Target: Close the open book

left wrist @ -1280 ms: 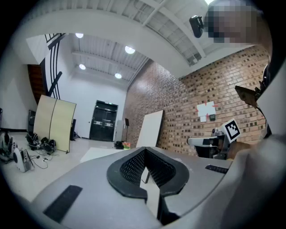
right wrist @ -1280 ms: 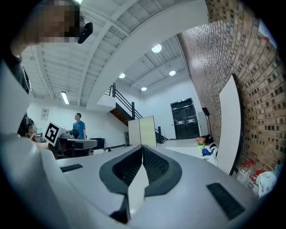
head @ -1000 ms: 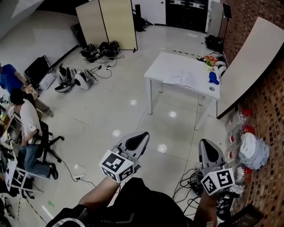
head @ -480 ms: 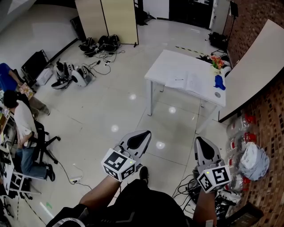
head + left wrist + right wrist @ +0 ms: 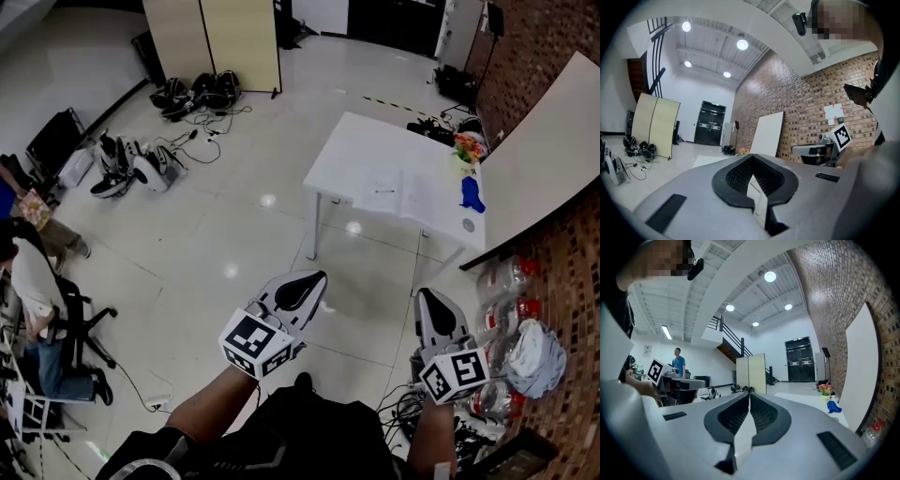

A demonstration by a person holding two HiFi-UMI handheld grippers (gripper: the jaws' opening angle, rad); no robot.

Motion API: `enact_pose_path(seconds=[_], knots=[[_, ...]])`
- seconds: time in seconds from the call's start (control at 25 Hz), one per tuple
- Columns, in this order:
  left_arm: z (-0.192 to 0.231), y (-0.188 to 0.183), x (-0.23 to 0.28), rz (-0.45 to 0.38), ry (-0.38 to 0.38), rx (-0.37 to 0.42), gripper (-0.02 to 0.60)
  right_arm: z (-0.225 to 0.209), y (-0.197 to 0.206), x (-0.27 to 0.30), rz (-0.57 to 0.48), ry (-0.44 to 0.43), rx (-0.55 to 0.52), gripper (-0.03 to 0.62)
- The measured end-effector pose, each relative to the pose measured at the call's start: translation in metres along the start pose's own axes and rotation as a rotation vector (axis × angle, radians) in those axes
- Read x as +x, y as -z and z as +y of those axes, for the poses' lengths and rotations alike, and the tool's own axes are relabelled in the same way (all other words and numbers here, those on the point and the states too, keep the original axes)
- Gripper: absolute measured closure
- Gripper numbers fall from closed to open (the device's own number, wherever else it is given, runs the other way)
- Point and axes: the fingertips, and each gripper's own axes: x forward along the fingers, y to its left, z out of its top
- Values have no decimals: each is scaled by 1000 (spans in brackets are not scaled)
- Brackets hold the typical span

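Observation:
The open book (image 5: 401,194) lies flat on a white table (image 5: 356,155) across the room, far ahead of both grippers. In the head view my left gripper (image 5: 316,277) and right gripper (image 5: 428,294) are held out side by side over the floor, pointing level toward the table. Both have their jaws together with nothing between them. The left gripper (image 5: 753,155) sees the table (image 5: 705,161) ahead in its own view. In the right gripper view, the right gripper (image 5: 748,392) points past the table (image 5: 811,401).
A blue object (image 5: 472,194), a small round thing (image 5: 468,225) and flowers (image 5: 469,147) sit on the table's right end. A large white board (image 5: 544,141) leans on the brick wall. Water bottles (image 5: 506,277) and cables (image 5: 412,403) lie at right. Seated people (image 5: 33,281) are at left.
Both grippers have travelled forward across the floor with the person. The table and book sit lower and nearer in the head view. Neither gripper's jaws changed.

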Motion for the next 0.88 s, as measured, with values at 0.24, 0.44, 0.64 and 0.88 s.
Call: enact_pose_path(seconds=[0.24, 0.44, 0.64, 0.88], knots=[[34, 10, 35, 13, 9, -42, 586, -11, 8, 55, 61, -35, -32, 591], [65, 21, 73, 40, -21, -43, 586, -39, 11, 100, 75, -61, -49, 589], [89, 17, 122, 46, -71, -23, 586, -86, 16, 143, 76, -107, -37, 589], [117, 19, 186, 80, -145, 0, 586, -142, 17, 193, 83, -180, -90, 588]])
